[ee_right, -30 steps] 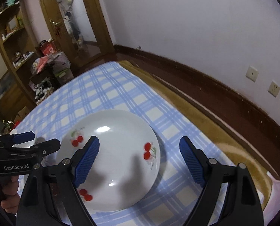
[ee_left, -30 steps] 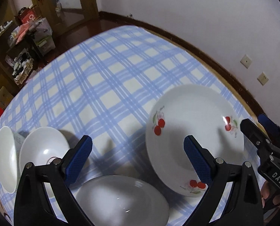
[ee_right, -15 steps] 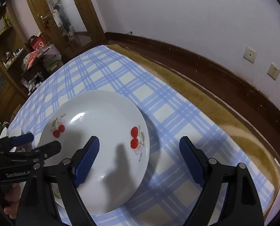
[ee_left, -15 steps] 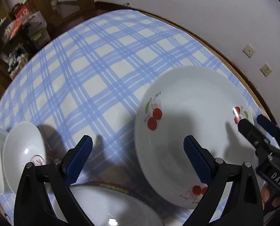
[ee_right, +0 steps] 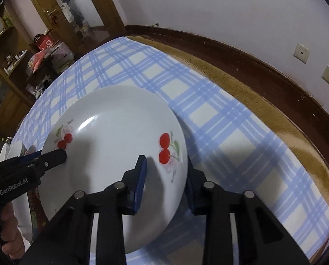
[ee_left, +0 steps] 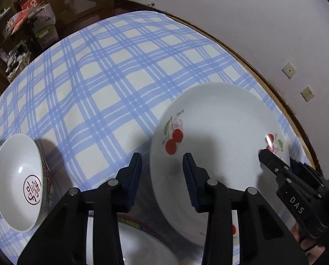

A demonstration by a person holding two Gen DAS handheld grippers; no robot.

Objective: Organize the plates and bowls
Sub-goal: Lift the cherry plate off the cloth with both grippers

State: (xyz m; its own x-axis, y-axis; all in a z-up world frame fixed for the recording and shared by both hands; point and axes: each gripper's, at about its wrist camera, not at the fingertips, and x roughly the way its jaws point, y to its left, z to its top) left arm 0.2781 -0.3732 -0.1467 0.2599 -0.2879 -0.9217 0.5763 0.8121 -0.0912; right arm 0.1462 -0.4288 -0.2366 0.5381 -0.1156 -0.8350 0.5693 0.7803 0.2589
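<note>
cherry plate (ee_left: 221, 145) on the checked tablecloth (ee_left: 102, 84), near the wall-side edge. left gripper (ee_left: 162, 172) and right gripper (ee_right: 165, 174) each straddle opposite rims, jaws just narrowed around them (whether the pads actually press the rim, cannot tell). white bowl (ee_left: 18, 183) sits left, well apart from the plate.

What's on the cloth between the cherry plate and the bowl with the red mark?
Nothing: in the left wrist view the stretch of checked tablecloth between the cherry plate and the bowl is bare, only shadows on it.
</note>
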